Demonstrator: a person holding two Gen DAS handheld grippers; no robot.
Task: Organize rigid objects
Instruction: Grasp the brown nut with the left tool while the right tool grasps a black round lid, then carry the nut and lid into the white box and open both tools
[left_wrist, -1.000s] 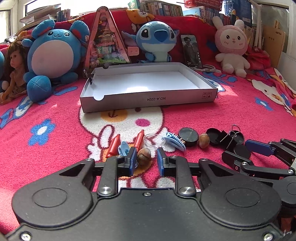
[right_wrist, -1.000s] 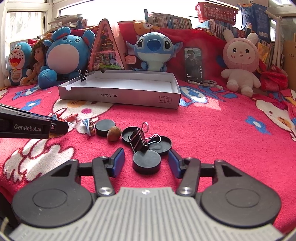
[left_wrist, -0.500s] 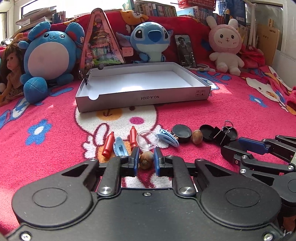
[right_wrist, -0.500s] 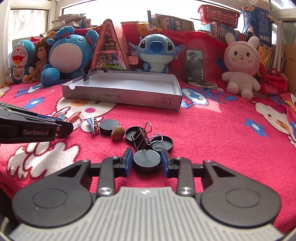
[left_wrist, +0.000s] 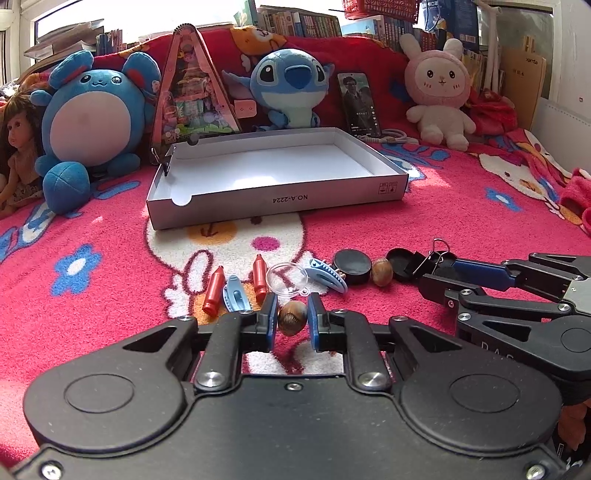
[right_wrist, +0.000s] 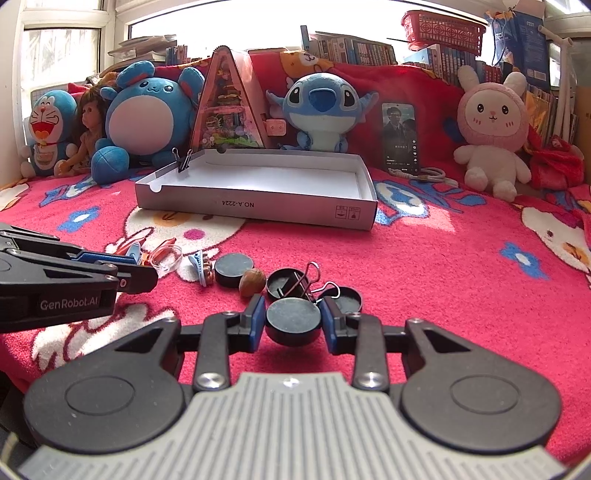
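My left gripper (left_wrist: 291, 319) is shut on a brown nut (left_wrist: 292, 317) and holds it just above the red blanket. My right gripper (right_wrist: 293, 323) is shut on a black round lid (right_wrist: 293, 320), lifted slightly. An empty white shallow box (left_wrist: 273, 201) lies ahead, also in the right wrist view (right_wrist: 255, 205). On the blanket lie two red crayons (left_wrist: 214, 290), blue hair clips (left_wrist: 327, 275), a clear cap (left_wrist: 287, 279), a black lid (left_wrist: 352, 264), another nut (right_wrist: 252, 282) and open black lids with a binder clip (right_wrist: 308, 280).
Plush toys stand behind the box: a blue round one (left_wrist: 90, 118), Stitch (left_wrist: 291, 88), a pink bunny (left_wrist: 437, 92), a doll (left_wrist: 18, 147). A triangular tin (left_wrist: 192, 92) and a phone (left_wrist: 358, 103) lean there too. A binder clip (right_wrist: 183, 160) grips the box's left corner.
Both grippers closed, the left on the nut and the right on the black lid. Both have risen slightly with their objects.
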